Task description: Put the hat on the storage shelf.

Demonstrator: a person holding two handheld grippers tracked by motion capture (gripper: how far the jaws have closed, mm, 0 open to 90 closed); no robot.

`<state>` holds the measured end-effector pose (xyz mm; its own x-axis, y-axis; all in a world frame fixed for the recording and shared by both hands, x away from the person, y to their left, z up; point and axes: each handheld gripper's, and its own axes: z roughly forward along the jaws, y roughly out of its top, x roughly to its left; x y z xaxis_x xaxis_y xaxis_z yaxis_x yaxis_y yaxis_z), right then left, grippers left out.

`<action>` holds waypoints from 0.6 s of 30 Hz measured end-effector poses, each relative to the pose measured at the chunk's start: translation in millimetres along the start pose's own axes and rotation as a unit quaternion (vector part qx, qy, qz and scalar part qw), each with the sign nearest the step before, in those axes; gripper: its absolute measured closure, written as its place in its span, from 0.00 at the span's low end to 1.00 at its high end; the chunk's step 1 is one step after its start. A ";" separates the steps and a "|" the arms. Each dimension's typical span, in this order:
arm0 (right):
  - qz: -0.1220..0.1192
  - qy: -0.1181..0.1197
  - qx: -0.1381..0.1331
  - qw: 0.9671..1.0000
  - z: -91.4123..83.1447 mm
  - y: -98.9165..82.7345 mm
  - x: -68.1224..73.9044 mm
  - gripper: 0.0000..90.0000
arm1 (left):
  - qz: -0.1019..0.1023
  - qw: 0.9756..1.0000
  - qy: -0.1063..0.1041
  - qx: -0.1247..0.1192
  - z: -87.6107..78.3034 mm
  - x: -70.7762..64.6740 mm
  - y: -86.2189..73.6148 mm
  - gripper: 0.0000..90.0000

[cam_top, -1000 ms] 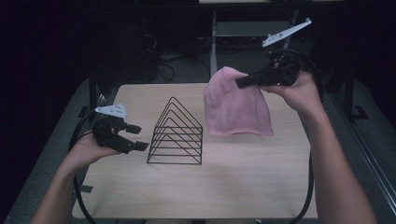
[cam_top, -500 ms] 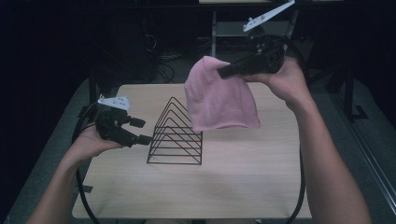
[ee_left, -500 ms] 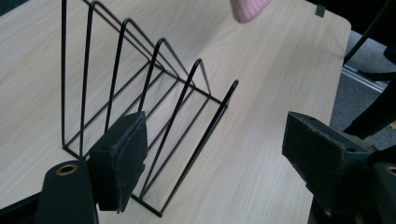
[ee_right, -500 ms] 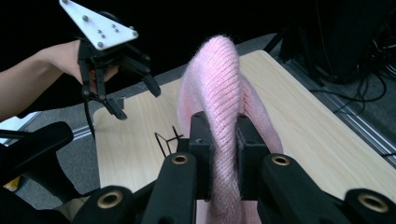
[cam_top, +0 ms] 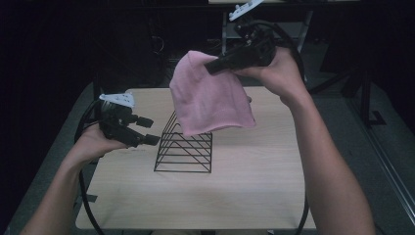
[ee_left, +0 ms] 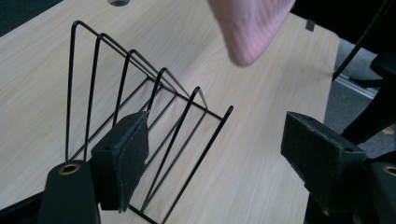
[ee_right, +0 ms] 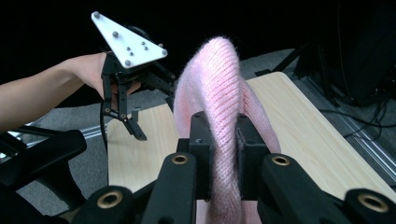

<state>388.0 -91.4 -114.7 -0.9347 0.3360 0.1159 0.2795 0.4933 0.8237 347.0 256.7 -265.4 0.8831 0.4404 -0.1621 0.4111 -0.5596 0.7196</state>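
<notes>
A pink knit beanie (cam_top: 210, 100) hangs in the air from my right gripper (cam_top: 211, 66), which is shut on its fabric near the top. In the right gripper view the pads pinch a fold of the beanie (ee_right: 215, 79) between them (ee_right: 223, 140). The beanie's lower edge hangs just over the peak of a black triangular wire rack (cam_top: 188, 152) standing mid-table. My left gripper (cam_top: 152, 131) is open beside the rack's left side, apart from it. In the left gripper view the rack (ee_left: 140, 93) lies just beyond the wide-apart pads (ee_left: 123, 158), with the beanie's tip (ee_left: 252, 28) above.
The light wooden table (cam_top: 254, 186) has bare surface to the right of and in front of the rack. Dark floor surrounds it, with cables and a metal frame (cam_top: 226, 29) behind the far edge. The left gripper's grey plate (ee_right: 128, 44) faces the right gripper across the table.
My right gripper has carried the beanie up and to the left, from right of the rack to over its peak. The left gripper has risen slightly and stays open.
</notes>
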 end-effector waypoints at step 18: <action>-0.033 0.034 -0.006 0.999 37.4 28.2 9.4 0.89 | 0.003 1.000 -0.016 -0.014 0.3 3.7 11.6 0.43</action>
<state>395.4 -44.3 -111.0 -0.9638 0.2476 0.0991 0.2153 0.5029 0.8371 355.1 251.7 -257.9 0.8925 0.4141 -0.1787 0.3994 -0.5416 0.7397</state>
